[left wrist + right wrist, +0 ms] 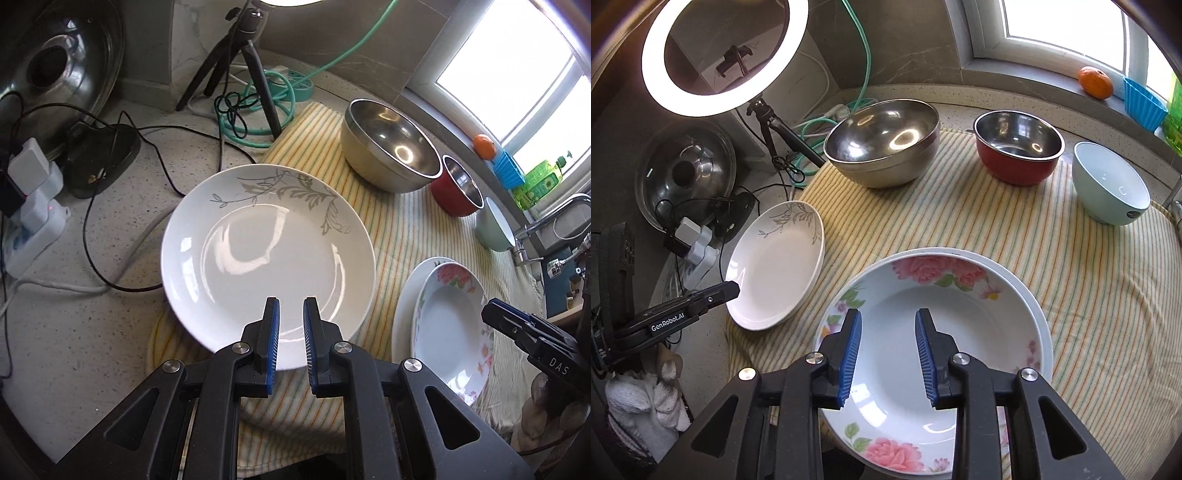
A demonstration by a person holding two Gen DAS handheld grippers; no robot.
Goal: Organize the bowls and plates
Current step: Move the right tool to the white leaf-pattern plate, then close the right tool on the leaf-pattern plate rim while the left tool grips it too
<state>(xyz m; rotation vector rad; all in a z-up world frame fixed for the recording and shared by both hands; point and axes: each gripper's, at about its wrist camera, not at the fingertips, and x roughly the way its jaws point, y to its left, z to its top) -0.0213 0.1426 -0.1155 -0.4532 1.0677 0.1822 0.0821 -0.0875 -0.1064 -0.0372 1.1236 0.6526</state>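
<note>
A white plate with a grey leaf pattern [267,254] lies at the left edge of the striped cloth [417,229]; it also shows in the right wrist view [775,266]. My left gripper [291,306] is open and empty, its tips just above the plate's near rim. A flowered plate [934,354] sits on a plain white plate [1030,295]. My right gripper [888,319] is open and empty above the flowered plate. A large steel bowl [882,142], a red bowl [1019,151] and a pale blue bowl [1110,184] stand at the back.
A ring light [724,55] on a tripod [240,62], cables, a power strip [33,218] and a pot lid [59,70] crowd the counter on the left. An orange [1095,82] and a blue cup [1143,103] sit on the windowsill. A tap [554,221] is at the right.
</note>
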